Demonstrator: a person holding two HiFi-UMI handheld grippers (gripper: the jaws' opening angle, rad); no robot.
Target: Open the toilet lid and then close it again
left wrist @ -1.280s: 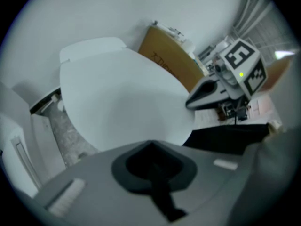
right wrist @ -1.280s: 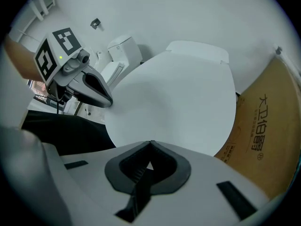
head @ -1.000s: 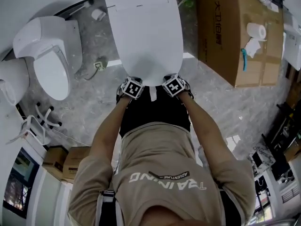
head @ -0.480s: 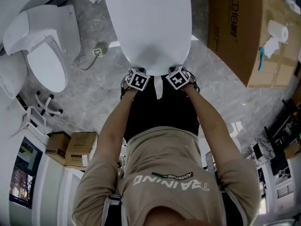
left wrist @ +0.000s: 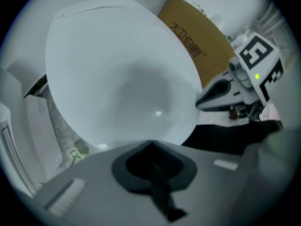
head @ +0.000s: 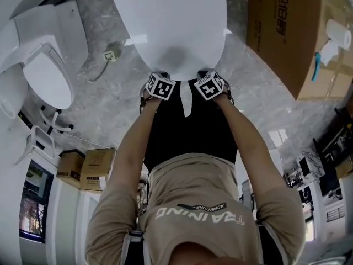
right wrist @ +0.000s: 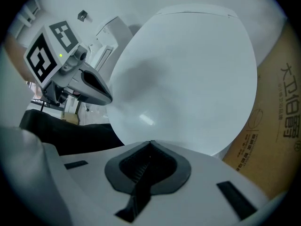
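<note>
A white toilet lid (head: 168, 21) fills the top middle of the head view, its upper face towards me. Both grippers sit side by side at its front edge. The left gripper (head: 159, 76) is shut, its tips meeting right at the lid's rim (left wrist: 150, 142). Just as near the rim, the right gripper (head: 209, 74) is shut too, and nothing shows between its jaws (right wrist: 150, 141). In each gripper view the lid (left wrist: 117, 74) (right wrist: 188, 74) looms large, with the other gripper off to one side. The bowl under the lid is hidden.
A second white toilet (head: 47, 73) stands at the left on the grey marble floor (head: 110, 115). A big cardboard box (head: 287, 37) with a paper roll (head: 339, 35) on it stands at the right. Small cartons (head: 91, 167) and a white rack (head: 41, 137) sit at lower left.
The lid has grown larger and slid up in the head view. Both grippers have stayed together at its front edge.
</note>
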